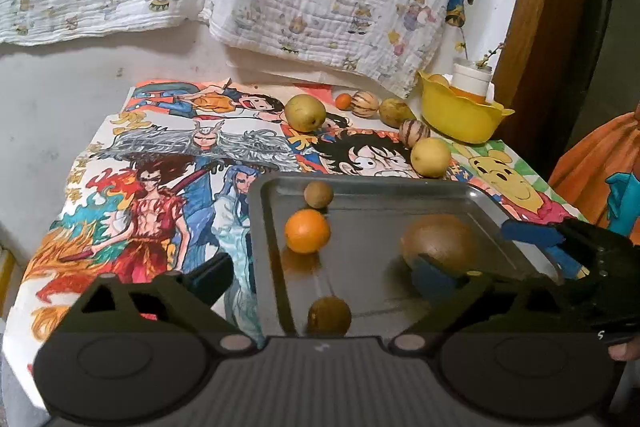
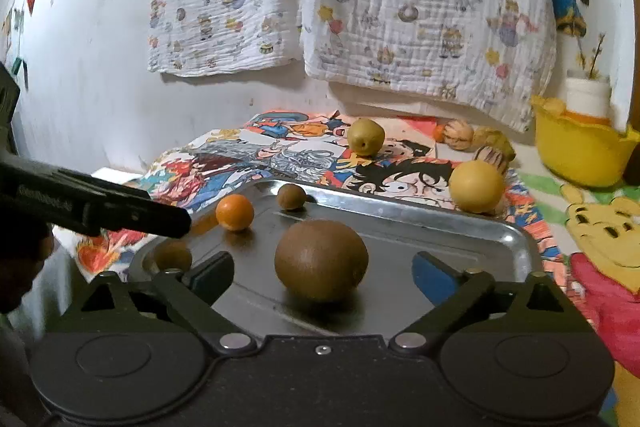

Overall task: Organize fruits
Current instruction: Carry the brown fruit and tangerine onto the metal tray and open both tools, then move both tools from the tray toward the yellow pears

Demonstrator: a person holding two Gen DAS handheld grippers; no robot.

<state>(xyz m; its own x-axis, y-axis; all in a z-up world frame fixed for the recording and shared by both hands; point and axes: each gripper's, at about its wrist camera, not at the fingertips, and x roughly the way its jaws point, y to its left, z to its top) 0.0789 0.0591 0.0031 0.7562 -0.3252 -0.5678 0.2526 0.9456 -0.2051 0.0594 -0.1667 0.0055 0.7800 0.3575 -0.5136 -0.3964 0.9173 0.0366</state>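
A metal tray (image 1: 492,205) (image 2: 520,239) lies on the cartoon cloth. On it are a brown kiwi (image 1: 438,241) (image 2: 321,259), an orange (image 1: 307,231) (image 2: 235,212) and two small brown fruits (image 1: 319,193) (image 1: 329,315). My right gripper (image 2: 324,273) is open, its fingers either side of the kiwi, not touching; it also shows in the left wrist view (image 1: 492,247). My left gripper (image 1: 320,279) is open and empty above the tray's near left edge. Behind the tray lie a yellow lemon (image 1: 430,157) (image 2: 476,187), a green pear (image 1: 305,112) (image 2: 365,136) and several striped fruits (image 1: 365,103).
A yellow bowl (image 1: 460,115) (image 2: 580,155) holding a white jar stands at the back right. Printed cloths hang on the wall behind. A wooden post rises at the right. An orange garment (image 1: 600,167) is at the right edge.
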